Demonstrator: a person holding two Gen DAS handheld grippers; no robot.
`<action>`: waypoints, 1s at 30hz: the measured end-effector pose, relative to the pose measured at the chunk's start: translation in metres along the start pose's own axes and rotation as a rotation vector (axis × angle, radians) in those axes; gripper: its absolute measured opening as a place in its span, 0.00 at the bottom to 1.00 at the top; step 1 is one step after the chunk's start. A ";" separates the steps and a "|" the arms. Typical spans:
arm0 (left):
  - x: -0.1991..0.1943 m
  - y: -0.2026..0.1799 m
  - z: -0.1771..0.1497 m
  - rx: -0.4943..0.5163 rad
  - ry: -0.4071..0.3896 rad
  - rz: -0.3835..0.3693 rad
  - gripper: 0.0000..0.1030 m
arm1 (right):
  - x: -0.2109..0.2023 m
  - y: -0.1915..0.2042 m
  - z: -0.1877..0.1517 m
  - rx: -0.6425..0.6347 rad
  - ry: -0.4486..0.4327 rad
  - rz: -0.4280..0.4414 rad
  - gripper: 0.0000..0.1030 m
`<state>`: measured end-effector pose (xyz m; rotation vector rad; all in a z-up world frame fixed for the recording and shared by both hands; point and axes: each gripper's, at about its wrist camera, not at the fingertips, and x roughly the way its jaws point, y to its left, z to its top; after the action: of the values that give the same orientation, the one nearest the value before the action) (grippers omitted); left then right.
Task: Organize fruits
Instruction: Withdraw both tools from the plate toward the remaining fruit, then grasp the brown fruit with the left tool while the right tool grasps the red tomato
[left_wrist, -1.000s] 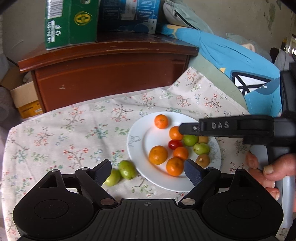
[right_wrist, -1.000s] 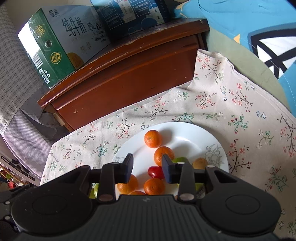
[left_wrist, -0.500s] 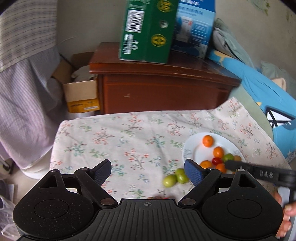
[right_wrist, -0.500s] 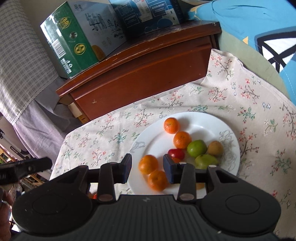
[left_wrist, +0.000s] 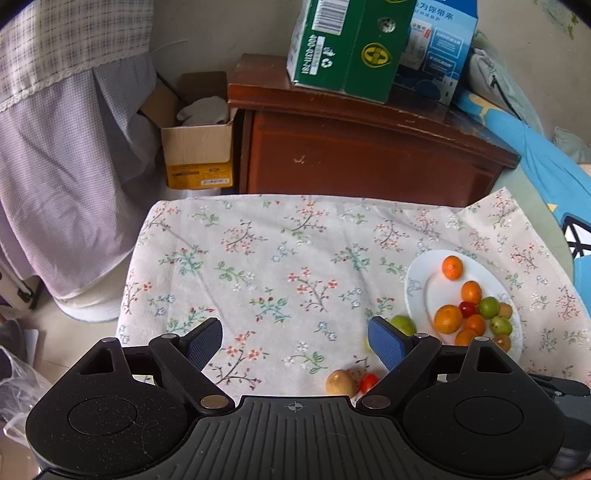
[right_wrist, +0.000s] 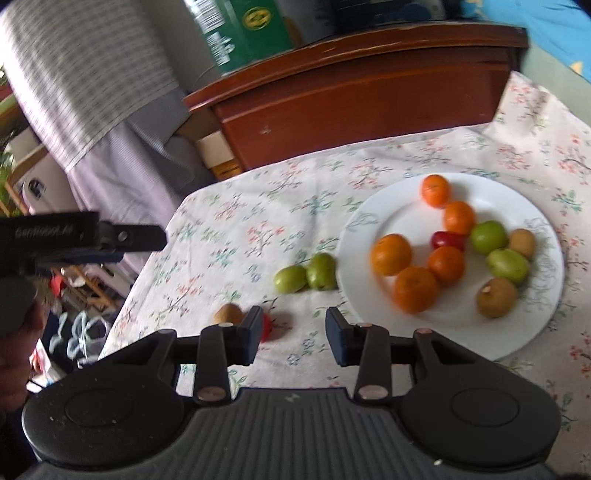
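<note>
A: Left wrist view first. What's different?

B: A second ago this camera sat right over the white plate (left_wrist: 415, 291); now the plate is out at three o'clock and mostly bare floral cloth (left_wrist: 280, 266) fills the middle. The left gripper (left_wrist: 295, 341) has its jaws spread wide with nothing between them. A brown fruit (left_wrist: 339, 382) and a small red fruit (left_wrist: 368, 382) lie on the cloth at about five o'clock of the gap, and a green fruit (left_wrist: 403, 325) peeks out beside the right-hand pad.

A: So, for the task?

B: My guess is the left hand has backed off to make room; the loose pieces still need sorting.

A: Room?

B: A dark wooden cabinet (left_wrist: 362, 155) at twelve o'clock with a green carton (left_wrist: 347, 44) on top, and a cardboard box (left_wrist: 197, 147) at eleven.

A: Right wrist view?

B: Blurred. The right gripper (right_wrist: 293, 338) was over the plate; now the plate (right_wrist: 480, 192) sits at two o'clock, holding oranges, green and brown fruit and a red one. Its jaws stand narrowly parted and empty. The red fruit (right_wrist: 266, 328) shows just behind the left pad, whether touching I can't say; the brown fruit (right_wrist: 228, 314) is beside it, and two green fruits (right_wrist: 306, 275) lie at twelve o'clock against the plate's rim.

A: Meaning?

B: Probably lining up on a loose fruit. The left gripper (right_wrist: 85, 236) shows at nine o'clock, off the cloth (right_wrist: 258, 229).
</note>
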<state>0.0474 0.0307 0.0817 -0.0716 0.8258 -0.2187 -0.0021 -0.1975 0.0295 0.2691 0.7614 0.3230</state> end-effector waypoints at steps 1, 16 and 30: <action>0.002 0.002 -0.001 -0.005 0.003 0.008 0.85 | 0.003 0.003 -0.002 -0.018 0.004 0.006 0.38; 0.021 0.009 -0.008 -0.055 0.061 0.035 0.85 | 0.033 0.028 -0.014 -0.137 0.036 0.026 0.35; 0.031 0.001 -0.014 -0.032 0.079 0.023 0.85 | 0.053 0.035 -0.020 -0.184 0.028 -0.005 0.18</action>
<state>0.0575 0.0250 0.0494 -0.0833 0.9084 -0.1873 0.0133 -0.1432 -0.0053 0.0893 0.7548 0.3900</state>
